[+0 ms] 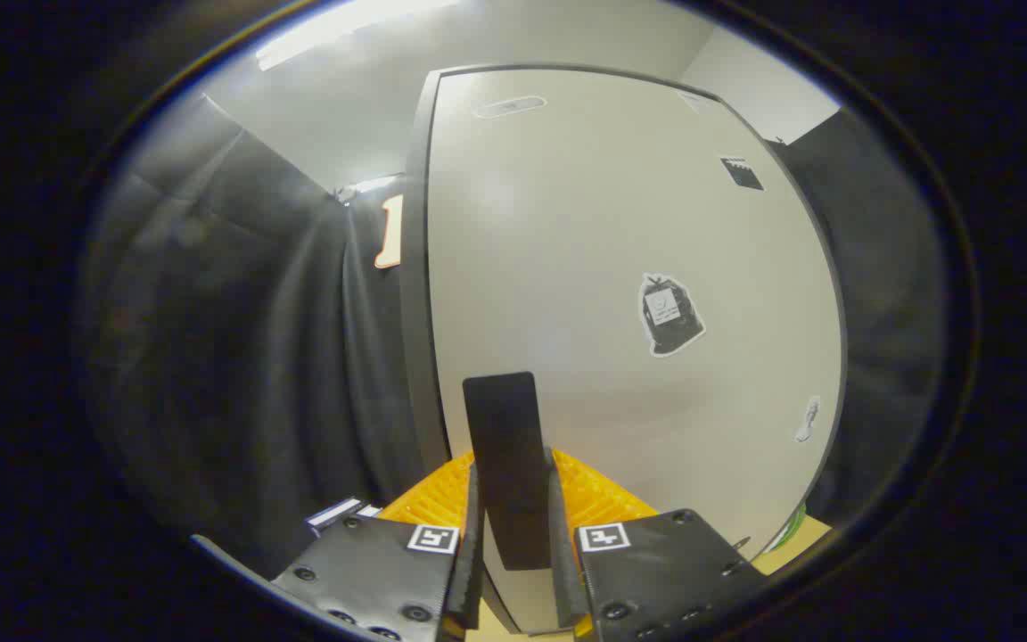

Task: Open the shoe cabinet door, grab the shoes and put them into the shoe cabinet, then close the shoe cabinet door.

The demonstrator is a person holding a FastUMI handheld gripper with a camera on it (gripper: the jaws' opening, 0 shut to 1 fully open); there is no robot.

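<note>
Off-white cabinet door (620, 267) fills centre and right of frame. Its dark handle (506, 464) stands upright at lower centre, between the fingers of the hand-held gripper (513, 553), which look clamped on it, likely to swing the door. Shoes unseen.

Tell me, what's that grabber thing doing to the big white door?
A person is holding a gripper up against the shoe cabinet door. Its two fingers are closed on the door's dark flat handle, one on each side, with the handle sticking up past the fingertips. The door looks shut or close to it, with its dark edge beside the black cloth wall. There is a bag-shaped sticker on the door. The grip suggests the door is being opened or closed; I can't tell which.
</note>
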